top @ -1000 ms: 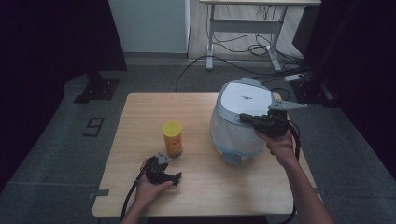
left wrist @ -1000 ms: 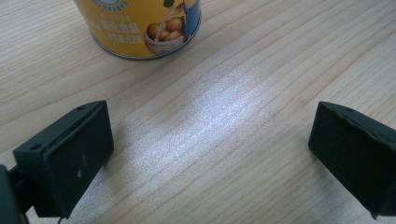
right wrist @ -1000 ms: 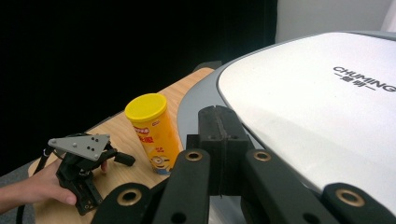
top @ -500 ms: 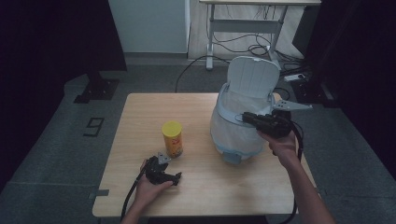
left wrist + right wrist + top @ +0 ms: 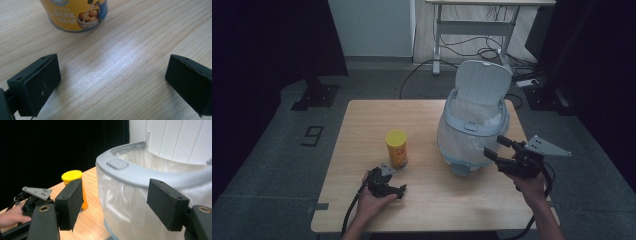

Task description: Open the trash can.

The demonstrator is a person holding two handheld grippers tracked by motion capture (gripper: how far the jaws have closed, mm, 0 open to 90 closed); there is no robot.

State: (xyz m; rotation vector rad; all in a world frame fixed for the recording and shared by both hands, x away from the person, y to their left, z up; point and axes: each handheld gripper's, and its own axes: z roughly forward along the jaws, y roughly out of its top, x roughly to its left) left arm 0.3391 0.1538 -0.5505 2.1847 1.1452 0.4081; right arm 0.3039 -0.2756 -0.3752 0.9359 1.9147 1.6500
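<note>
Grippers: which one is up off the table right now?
The right gripper, held in the air beside the white bin. The left gripper lies low on the wooden table, near the yellow can.

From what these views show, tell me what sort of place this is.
Probably a lab or recording room, not a home: a lone wooden table on grey carpet, dark curtains at the sides, and a desk frame with loose cables behind.
</note>
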